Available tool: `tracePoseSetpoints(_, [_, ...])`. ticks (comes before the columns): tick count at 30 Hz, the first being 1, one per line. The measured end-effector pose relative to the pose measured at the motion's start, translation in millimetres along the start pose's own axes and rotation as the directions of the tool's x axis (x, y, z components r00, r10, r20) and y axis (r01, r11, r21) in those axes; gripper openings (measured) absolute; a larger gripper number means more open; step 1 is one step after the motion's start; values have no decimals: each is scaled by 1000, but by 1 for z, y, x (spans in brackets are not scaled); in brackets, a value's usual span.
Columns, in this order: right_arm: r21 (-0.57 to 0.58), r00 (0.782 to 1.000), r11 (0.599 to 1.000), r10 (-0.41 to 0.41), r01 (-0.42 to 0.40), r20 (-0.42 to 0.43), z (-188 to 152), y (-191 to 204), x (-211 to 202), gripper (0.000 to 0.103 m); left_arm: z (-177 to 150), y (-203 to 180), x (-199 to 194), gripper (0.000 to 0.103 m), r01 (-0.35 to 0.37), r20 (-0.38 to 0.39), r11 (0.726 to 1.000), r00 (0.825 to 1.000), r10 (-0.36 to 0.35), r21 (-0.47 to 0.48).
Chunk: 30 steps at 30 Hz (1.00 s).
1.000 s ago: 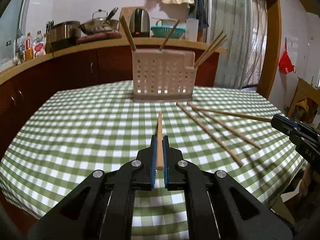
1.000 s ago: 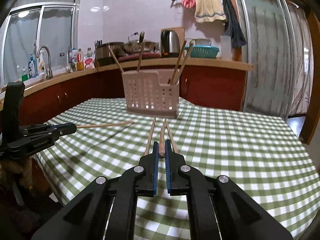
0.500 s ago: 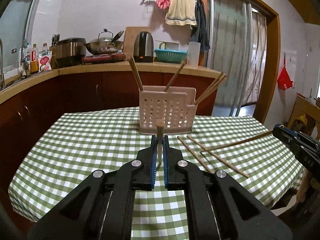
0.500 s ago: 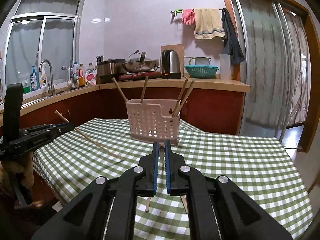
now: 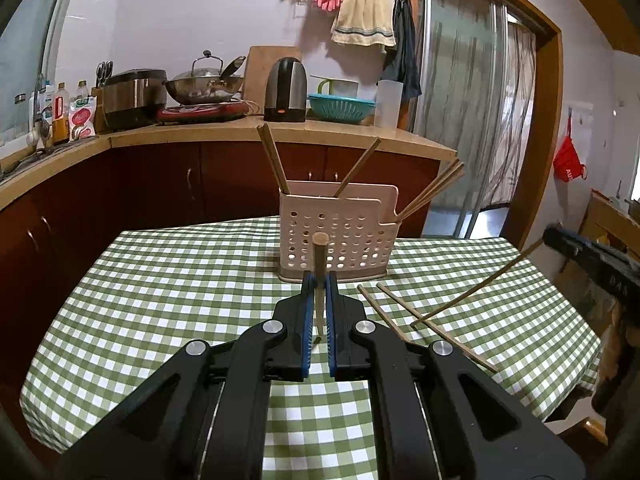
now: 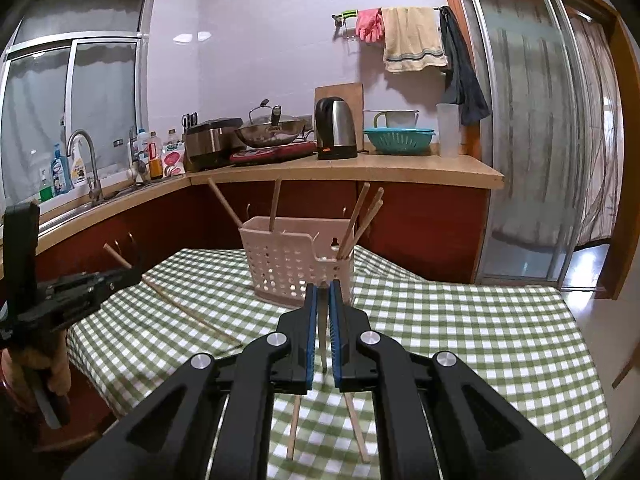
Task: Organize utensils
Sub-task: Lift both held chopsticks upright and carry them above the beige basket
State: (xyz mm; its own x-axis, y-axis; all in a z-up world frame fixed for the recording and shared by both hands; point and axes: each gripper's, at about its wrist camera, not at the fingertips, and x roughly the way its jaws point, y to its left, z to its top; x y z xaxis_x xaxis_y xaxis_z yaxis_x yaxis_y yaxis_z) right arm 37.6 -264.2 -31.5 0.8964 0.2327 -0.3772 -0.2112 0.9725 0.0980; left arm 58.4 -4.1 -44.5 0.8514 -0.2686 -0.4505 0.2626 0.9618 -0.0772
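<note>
A beige perforated utensil holder (image 5: pixel 334 236) stands on the green checked table (image 5: pixel 160 300), with several chopsticks leaning in it; it also shows in the right wrist view (image 6: pixel 294 264). My left gripper (image 5: pixel 319 282) is shut on a wooden chopstick (image 5: pixel 319 264), lifted above the table with its thick end toward the holder. My right gripper (image 6: pixel 324 294) is shut on another chopstick (image 6: pixel 322 344), also lifted; from the left wrist view this chopstick (image 5: pixel 476 284) slants down to the table. Two chopsticks (image 5: pixel 424 320) lie on the cloth; in the right view they (image 6: pixel 294 426) lie below my gripper.
A kitchen counter (image 5: pixel 240 128) behind the table carries a kettle (image 5: pixel 286 94), wok, rice cooker and teal colander (image 5: pixel 340 106). A sink with bottles is at the left (image 6: pixel 80 168). A sliding door (image 6: pixel 532 140) is at the right. The table edge drops off on both sides.
Both grippers have risen from the table with a chopstick each. The chopsticks have tilted from lying flat to pointing up and forward, and the view has lifted toward the holder.
</note>
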Motion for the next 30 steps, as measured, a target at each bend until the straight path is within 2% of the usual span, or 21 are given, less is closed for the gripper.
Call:
tracePoseSetpoints(5, [1,1000,1000,10,-10,19,12,-4,16,7,8,4,15,6,13,-40,1000,999,-13,-6])
tracePoseSetpoints(13, [1,999,1000,23,-23,50,27,-3,24,7,26,5,20,6,37,-21,999,999,-36,12])
tracePoseSetpoints(22, [-3,990,999,54,-54,130,70,-7,14,7,87,10,-3,6,59,95,998,994,-62,35])
tracePoseSetpoints(30, [-26,963,996,85,-81,255,122,-8,15,7,143,8,-3,6,32,223,997,974,-47,69])
